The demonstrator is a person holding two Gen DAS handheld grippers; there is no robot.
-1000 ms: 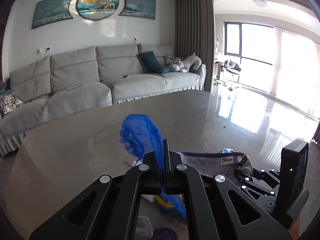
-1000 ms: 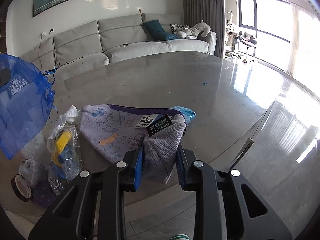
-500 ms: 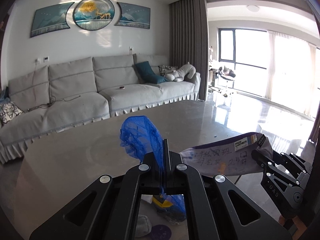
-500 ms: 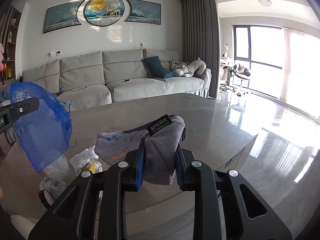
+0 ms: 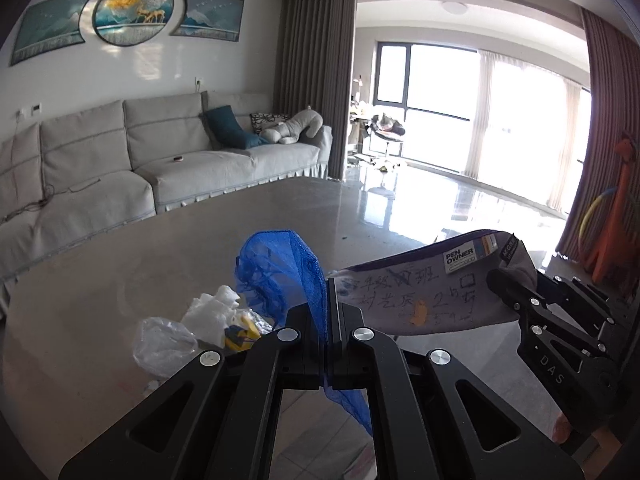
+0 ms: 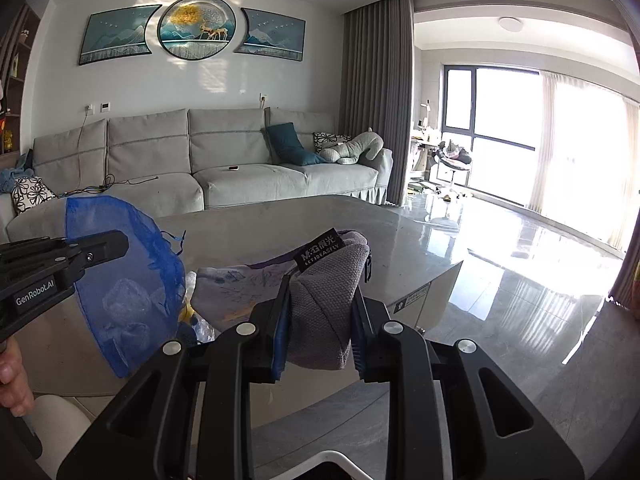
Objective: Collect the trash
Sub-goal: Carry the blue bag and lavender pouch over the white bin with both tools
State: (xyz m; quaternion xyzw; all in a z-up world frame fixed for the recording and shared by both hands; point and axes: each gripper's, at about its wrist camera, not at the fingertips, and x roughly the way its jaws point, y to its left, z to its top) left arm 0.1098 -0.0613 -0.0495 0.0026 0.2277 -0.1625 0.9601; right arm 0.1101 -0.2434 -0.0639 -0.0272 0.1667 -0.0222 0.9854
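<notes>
Thin blue mesh bag (image 5: pixel 280 276), see-through weave, grey pencil case (image 6: pixel 324 308) of coarse woven cloth, crinkled clear plastic wrapper (image 5: pixel 164 344), white soft tissue (image 5: pixel 212 312), glossy smooth stone table (image 5: pixel 180 248), matt black plastic gripper fingers (image 5: pixel 316 340)

Counting two claws — the left claw (image 5: pixel 327 320) pinching one blue mesh bag (image 5: pixel 280 276), the right claw (image 6: pixel 320 320) clamping one grey pencil pouch (image 6: pixel 324 300). Showing two sewn labels on that pouch: one white label (image 5: pixel 460 260), one black label (image 6: pixel 318 250). Lying on one grey tabletop (image 5: pixel 180 240): one crumpled white tissue (image 5: pixel 210 310), one clear plastic wrapper (image 5: pixel 164 344), one yellow scrap (image 5: pixel 240 332) — three loose bits of trash. Standing behind: one grey sofa (image 6: pixel 200 160), carrying one teal cushion (image 6: pixel 286 142), two patterned cushions (image 6: pixel 30 196), one plush toy (image 6: pixel 354 148). Hanging above: three wall pictures (image 6: pixel 198 26).
</notes>
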